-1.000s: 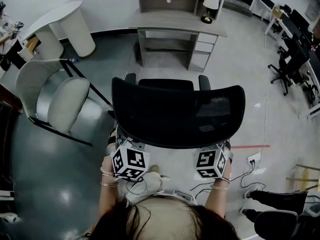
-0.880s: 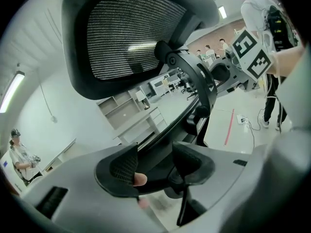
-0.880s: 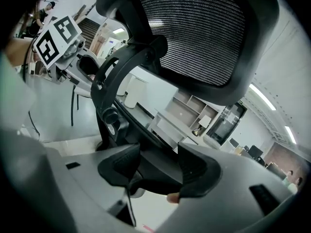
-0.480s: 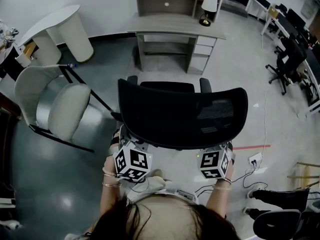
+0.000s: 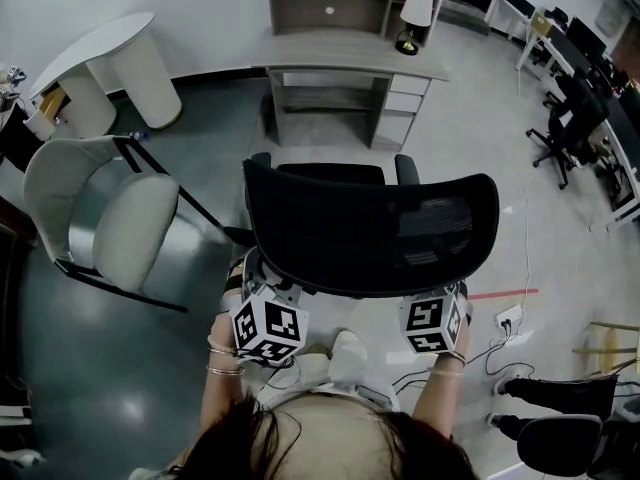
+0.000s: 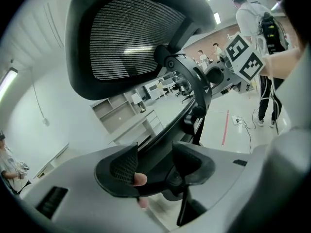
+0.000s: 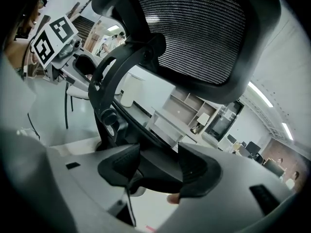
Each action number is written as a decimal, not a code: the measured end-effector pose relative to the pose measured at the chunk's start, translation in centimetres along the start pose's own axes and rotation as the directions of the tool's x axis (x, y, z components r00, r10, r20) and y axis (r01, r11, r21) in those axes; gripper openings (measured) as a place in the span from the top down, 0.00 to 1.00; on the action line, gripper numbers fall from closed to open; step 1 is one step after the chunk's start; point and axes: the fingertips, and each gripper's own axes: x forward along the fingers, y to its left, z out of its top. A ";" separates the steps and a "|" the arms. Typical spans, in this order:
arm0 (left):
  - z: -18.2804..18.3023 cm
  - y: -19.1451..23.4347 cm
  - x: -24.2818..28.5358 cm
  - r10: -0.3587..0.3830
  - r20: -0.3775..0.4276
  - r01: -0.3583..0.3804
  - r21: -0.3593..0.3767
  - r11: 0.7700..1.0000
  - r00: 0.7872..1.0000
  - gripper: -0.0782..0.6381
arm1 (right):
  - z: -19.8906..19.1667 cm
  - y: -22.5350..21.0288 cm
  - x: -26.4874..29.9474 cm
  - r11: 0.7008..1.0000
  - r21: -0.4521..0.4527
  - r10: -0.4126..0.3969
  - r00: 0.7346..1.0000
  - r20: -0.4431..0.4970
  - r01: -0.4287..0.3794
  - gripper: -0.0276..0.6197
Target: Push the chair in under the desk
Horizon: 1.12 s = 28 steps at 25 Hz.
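Observation:
A black mesh office chair [image 5: 370, 233] stands with its back to me, facing the grey desk [image 5: 340, 66] a short way ahead. My left gripper [image 5: 262, 293] is at the lower left edge of the backrest, my right gripper [image 5: 434, 303] at the lower right edge. In the left gripper view the left gripper [image 6: 155, 160] has the chair's dark back frame [image 6: 160, 135] running between its jaws. The right gripper [image 7: 159, 166] in its own view holds the same frame [image 7: 146, 140] from the other side. Both fingertip pairs are hidden under the backrest in the head view.
A white armchair [image 5: 100, 208] on black legs stands left of the chair, a white round table [image 5: 110, 63] behind it. A lamp [image 5: 415, 13] sits on the desk. Cables and a power strip [image 5: 508, 320] lie at the right, with more office chairs [image 5: 565, 128] beyond.
The chair has rolled a little forward toward the desk with both grippers still on its back. A foot has come into view below the seat.

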 end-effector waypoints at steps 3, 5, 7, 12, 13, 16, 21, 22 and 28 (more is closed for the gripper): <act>0.0 0.6 0.5 0.014 0.011 -0.014 -0.005 1.000 1.000 0.57 | 0.3 -0.1 0.5 1.000 0.004 -0.002 1.000 -0.002 0.002 0.60; -0.1 1.0 0.9 0.025 0.005 -0.025 0.000 1.000 1.000 0.57 | 0.5 0.0 0.9 1.000 0.009 0.000 1.000 -0.002 0.000 0.60; -0.2 1.6 1.4 0.037 -0.004 -0.037 0.006 0.999 0.999 0.58 | 0.8 0.0 1.3 1.000 0.012 0.001 1.000 -0.002 -0.001 0.60; -0.7 3.3 2.4 0.057 -0.018 -0.058 -0.011 0.998 0.998 0.58 | 1.8 0.4 2.6 1.000 0.012 0.008 1.000 -0.011 -0.008 0.60; -0.8 3.7 2.6 0.062 -0.023 -0.063 -0.014 0.998 0.998 0.58 | 2.1 0.4 2.8 1.000 0.012 0.008 1.000 -0.010 -0.008 0.60; -0.8 4.5 3.1 0.078 -0.035 -0.078 -0.017 0.997 0.996 0.58 | 2.6 0.3 3.7 1.000 0.010 0.011 1.000 -0.006 -0.010 0.60; -0.8 5.5 4.2 0.089 -0.027 -0.090 -0.021 0.996 0.996 0.57 | 3.3 -0.1 5.3 1.000 0.016 0.016 1.000 -0.010 -0.016 0.60; -0.8 5.8 4.3 0.090 -0.024 -0.091 -0.023 0.996 0.996 0.57 | 3.4 -0.1 5.6 1.000 0.018 0.019 1.000 -0.010 -0.019 0.60; -0.9 7.0 5.3 0.101 -0.036 -0.102 -0.029 0.994 0.994 0.57 | 4.3 -0.4 7.1 0.999 0.027 0.037 0.999 -0.020 -0.036 0.60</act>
